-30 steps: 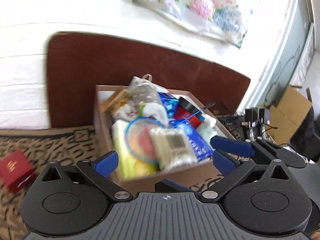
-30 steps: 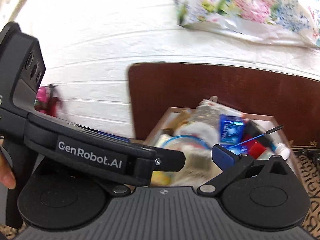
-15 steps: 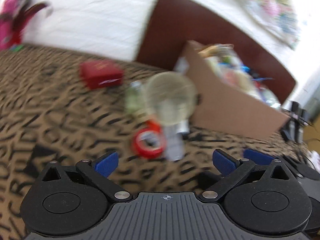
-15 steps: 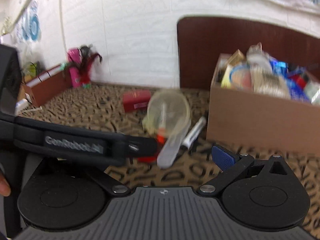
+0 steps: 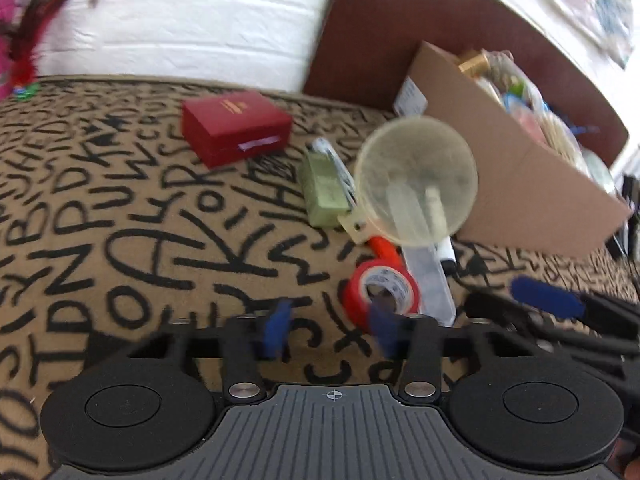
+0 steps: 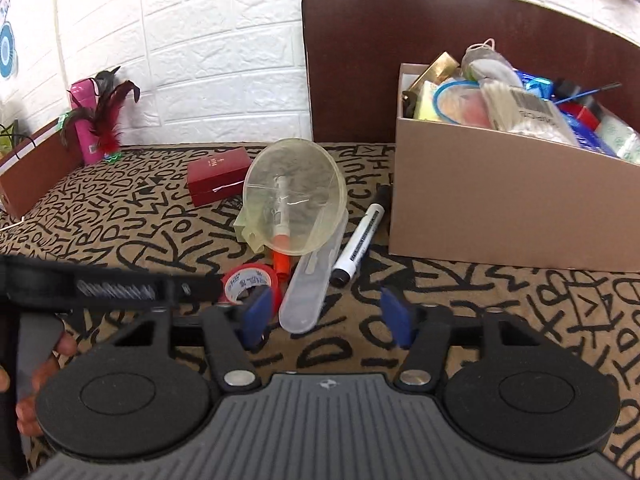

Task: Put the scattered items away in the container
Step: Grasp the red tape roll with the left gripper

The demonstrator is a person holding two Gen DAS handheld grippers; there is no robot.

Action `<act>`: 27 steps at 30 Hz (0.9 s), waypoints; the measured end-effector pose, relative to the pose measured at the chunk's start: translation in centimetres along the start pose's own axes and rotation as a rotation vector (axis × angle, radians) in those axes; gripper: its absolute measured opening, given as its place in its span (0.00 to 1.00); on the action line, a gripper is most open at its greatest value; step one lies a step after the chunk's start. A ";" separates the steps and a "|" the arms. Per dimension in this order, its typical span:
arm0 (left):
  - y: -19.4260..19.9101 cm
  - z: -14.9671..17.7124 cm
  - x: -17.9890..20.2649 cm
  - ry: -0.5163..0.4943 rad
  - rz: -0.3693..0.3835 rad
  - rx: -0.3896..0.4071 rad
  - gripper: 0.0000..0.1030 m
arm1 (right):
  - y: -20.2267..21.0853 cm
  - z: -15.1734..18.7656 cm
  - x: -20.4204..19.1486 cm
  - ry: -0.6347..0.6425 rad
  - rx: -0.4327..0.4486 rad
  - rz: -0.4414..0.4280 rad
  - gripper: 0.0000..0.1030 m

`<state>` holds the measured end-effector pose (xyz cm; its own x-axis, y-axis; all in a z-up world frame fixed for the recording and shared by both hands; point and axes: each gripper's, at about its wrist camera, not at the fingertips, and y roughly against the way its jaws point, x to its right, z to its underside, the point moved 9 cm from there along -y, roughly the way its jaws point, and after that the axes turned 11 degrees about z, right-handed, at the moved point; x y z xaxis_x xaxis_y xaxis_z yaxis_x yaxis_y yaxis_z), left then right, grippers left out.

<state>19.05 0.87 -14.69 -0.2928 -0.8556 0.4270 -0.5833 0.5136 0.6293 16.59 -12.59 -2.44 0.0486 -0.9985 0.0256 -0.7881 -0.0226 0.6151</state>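
Cardboard box (image 6: pixel 500 216) sits heaped with packets; both grippers' fingers (image 6: pixel 256 312) hang apart, gripping nothing.

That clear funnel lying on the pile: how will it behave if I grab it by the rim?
The clear funnel looks like thin plastic, so probably light and somewhat flexible at the rim. It rests tilted on the orange marker and clear case, so a nudge may roll it. Its smooth curved wall could slip between the right gripper pads.
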 end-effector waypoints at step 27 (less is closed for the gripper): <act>-2.2 -1.0 -0.8 0.032 0.145 -0.047 0.26 | -5.3 -0.3 -2.4 -0.166 -0.159 -0.210 0.12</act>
<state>21.29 0.49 -15.76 -0.3468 -0.7699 0.5357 -0.4999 0.6349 0.5890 20.82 -10.05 -5.53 0.0887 -0.9677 -0.2359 -0.6647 -0.2339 0.7095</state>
